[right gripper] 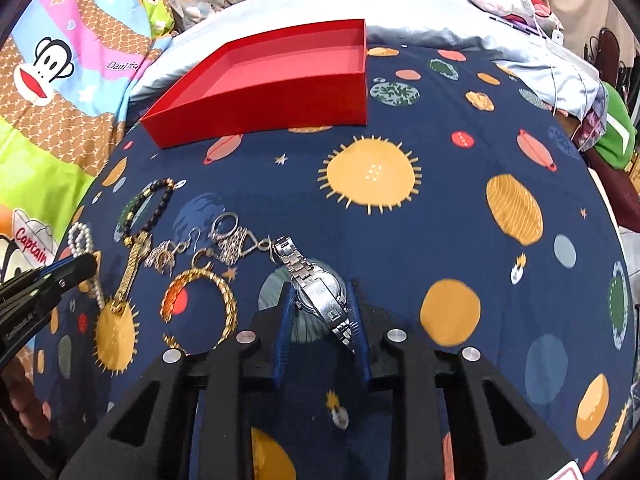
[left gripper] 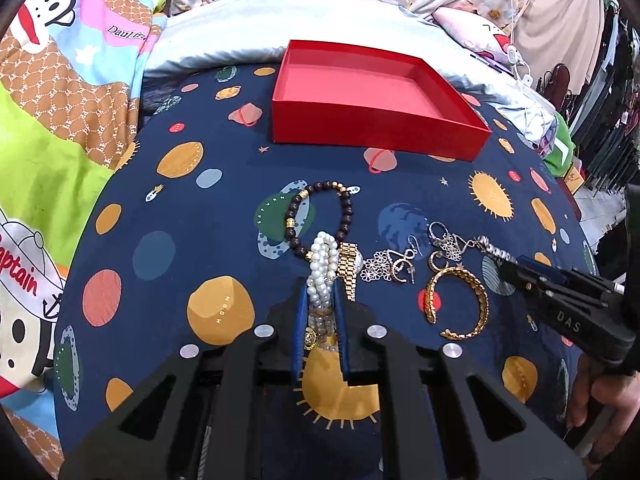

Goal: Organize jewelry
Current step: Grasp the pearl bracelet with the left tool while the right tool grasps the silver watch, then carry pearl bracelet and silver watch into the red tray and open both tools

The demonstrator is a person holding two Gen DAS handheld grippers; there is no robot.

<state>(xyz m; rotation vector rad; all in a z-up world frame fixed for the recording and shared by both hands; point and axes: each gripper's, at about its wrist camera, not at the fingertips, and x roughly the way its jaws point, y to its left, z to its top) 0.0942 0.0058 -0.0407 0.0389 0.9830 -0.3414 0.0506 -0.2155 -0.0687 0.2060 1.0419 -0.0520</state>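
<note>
I have both pairs of tongs down on the bed among the jewelry, and each already has something between its pads. My left tongs (left gripper: pixel 320 316) are clenched on the pearl bracelet (left gripper: pixel 321 264): the strand runs straight out along the fingers, its long axis pointing away from me toward the red box (left gripper: pixel 376 120), with the free end lying past the fingertips against the dark bead bracelet (left gripper: pixel 320 216). My right tongs (right gripper: pixel 320 320) sit around the silver watch (right gripper: pixel 316 292); the case lies between the blue pads and the band runs diagonally, one end trailing up and left toward the pile, the other down toward the right pad. The pads look close on the case, but I cannot tell whether they actually pinch it.

What the coming move turns on is the box. It sits empty, well apart from the pile, further up the bed. From the left tongs it lies nearly dead ahead, slightly right; from the right tongs it lies ahead and well to the left. So I judge the left side has the straighter carry, along the pearl strand's own axis.

The gold watch band (left gripper: pixel 347 264) touches the pearls on their right, so lifting could drag it. The gold bangle (left gripper: pixel 460 304) and the silver earrings (left gripper: pixel 400 264) lie between the two tongs, untouched.
</note>
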